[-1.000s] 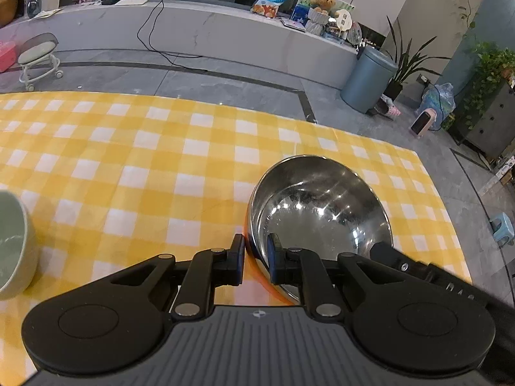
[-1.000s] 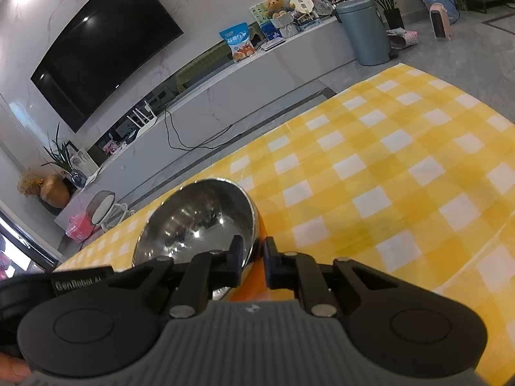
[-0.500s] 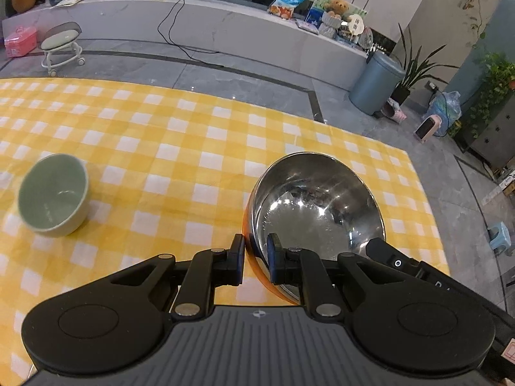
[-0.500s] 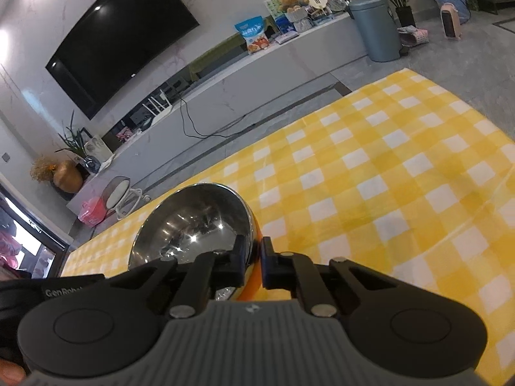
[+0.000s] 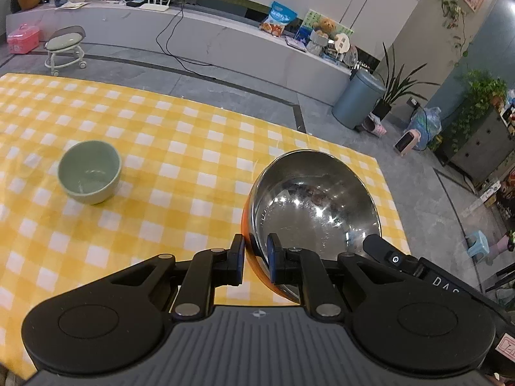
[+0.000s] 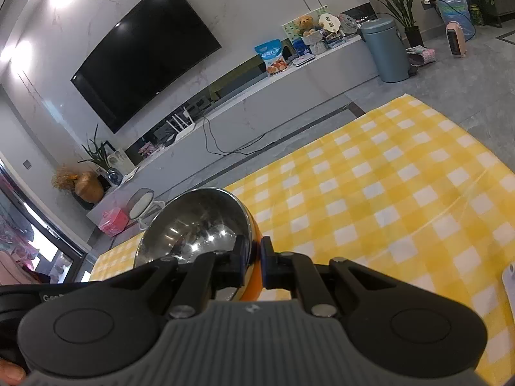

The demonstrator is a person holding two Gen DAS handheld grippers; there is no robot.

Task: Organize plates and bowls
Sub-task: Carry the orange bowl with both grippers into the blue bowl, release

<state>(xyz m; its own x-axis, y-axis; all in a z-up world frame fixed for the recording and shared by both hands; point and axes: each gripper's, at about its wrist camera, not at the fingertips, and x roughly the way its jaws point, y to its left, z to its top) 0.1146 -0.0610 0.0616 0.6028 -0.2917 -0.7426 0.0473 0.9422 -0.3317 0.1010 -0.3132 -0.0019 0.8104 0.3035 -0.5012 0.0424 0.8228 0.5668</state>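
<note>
A steel bowl (image 5: 313,202) with an orange outside hangs above the yellow checked tablecloth (image 5: 167,148). My left gripper (image 5: 256,259) is shut on its near rim, one pad inside and one outside. In the right wrist view the same steel bowl (image 6: 196,225) is pinched at its right rim by my right gripper (image 6: 252,262), also shut on it. A pale green bowl (image 5: 90,172) stands upright and empty on the cloth, to the left of the steel bowl. The other gripper's black body (image 5: 418,268) shows at the steel bowl's far right.
The cloth's right edge (image 5: 389,193) drops to a grey floor. A white object's edge (image 6: 508,289) lies at the right of the cloth. Beyond the table are a grey bin (image 5: 357,103), a small stool (image 5: 66,48) and a long white TV bench (image 5: 199,41).
Both grippers have risen with the steel bowl between them, so the cloth looks farther below. The green bowl, at the left edge one second ago, now sits fully in the left wrist view.
</note>
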